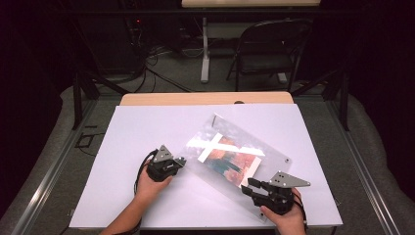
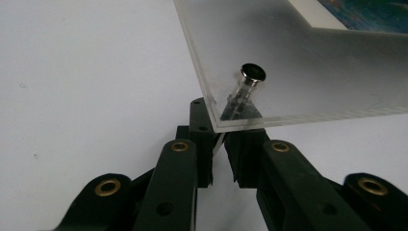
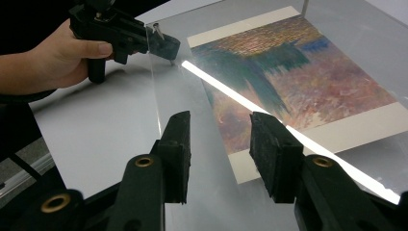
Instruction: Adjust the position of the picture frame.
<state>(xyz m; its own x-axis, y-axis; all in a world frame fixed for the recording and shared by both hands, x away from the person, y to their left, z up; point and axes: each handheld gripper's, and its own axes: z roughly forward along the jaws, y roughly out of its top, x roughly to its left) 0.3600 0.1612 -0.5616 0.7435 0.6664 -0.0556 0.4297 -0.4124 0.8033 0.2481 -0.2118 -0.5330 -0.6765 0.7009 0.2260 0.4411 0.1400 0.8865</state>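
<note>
A clear acrylic sheet (image 1: 266, 146) lies slanted on the white table top (image 1: 142, 127), covering a colourful painted print (image 1: 229, 157) with a pale border. My left gripper (image 1: 182, 160) is at the sheet's left corner. In the left gripper view its jaws (image 2: 219, 126) pinch that corner of the sheet (image 2: 298, 62), just below a small metal standoff (image 2: 252, 73). My right gripper (image 1: 249, 185) is at the sheet's near corner. In the right gripper view its jaws (image 3: 219, 139) stand apart over the sheet's edge (image 3: 183, 91), not pressing it, with the print (image 3: 298, 72) beyond.
A wooden table edge (image 1: 205, 98) shows behind the white top. Beyond it stand a black folding chair (image 1: 274, 49) and a desk leg (image 1: 204, 54), with cables on the floor. White surface stretches left of the sheet and along the front edge.
</note>
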